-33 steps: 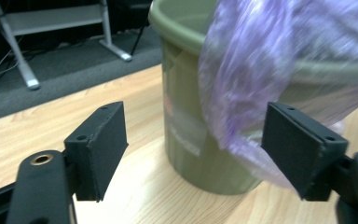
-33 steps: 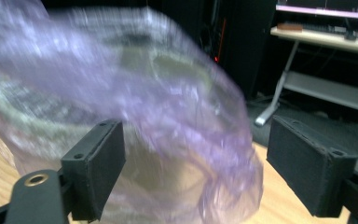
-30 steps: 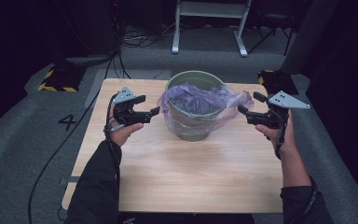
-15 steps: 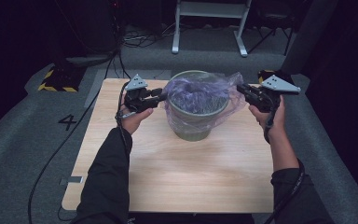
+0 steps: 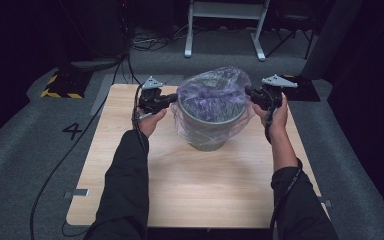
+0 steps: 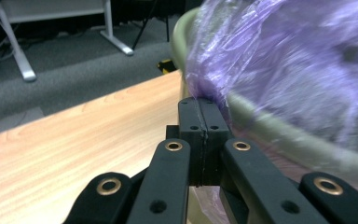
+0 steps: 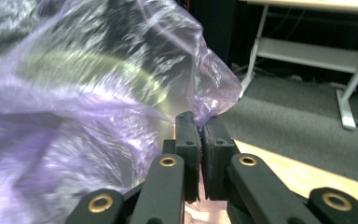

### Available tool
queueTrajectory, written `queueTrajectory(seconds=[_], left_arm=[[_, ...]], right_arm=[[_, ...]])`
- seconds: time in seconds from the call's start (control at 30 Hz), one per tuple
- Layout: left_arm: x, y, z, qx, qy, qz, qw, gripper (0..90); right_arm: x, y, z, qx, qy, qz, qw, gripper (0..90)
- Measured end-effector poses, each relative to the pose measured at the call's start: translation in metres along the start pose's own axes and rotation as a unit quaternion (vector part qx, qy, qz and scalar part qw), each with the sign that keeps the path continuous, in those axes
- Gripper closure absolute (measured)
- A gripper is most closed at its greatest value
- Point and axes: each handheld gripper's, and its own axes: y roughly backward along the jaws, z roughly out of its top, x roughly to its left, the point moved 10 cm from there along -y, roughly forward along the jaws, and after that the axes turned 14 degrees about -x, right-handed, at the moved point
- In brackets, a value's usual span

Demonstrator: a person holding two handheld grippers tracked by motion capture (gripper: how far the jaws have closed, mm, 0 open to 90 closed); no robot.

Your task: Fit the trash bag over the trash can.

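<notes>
Both tongs moved in and have just been closing, left tongs [image 5: 169, 98] and right tongs [image 5: 250, 93] now pinching the purple bag [image 5: 212, 92] lining the upright bin [image 5: 211, 131] mid-desk [image 5: 205, 185], mouth up.

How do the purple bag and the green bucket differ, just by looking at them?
The purple bag is thin, see-through and crumpled; the green bucket is opaque, smooth and rigid-looking. The bag billows above the rim and drapes over the outside; the bucket stands upright on the wooden table. Each tool, left and right, pinches the bag's edge, not the bucket. Both share the same round opening.
</notes>
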Motion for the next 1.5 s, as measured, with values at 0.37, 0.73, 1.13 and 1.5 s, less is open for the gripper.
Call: queueTrajectory(seconds=[0.37,0.73,1.13,1.5], left_arm=[[-0.003,-0.018,-0.039,0.038,0.022,-0.015,0.9989,89.9],[0.006,-0.009,-0.054,0.023,0.071,-0.023,0.9970,89.9],[0.030,-0.002,-0.068,0.070,0.075,0.048,0.9935,89.9],[0.007,-0.008,-0.063,0.051,0.031,0.033,0.9976,89.8]], right_arm=[[-0.001,-0.007,-0.026,0.012,-0.010,0.008,0.9998,90.0],[0.005,-0.002,-0.056,0.042,-0.012,0.048,0.9979,90.0],[-0.002,-0.007,-0.040,0.013,-0.023,0.019,0.9995,90.0],[-0.008,-0.014,-0.049,0.049,-0.069,0.019,0.9963,90.0]])
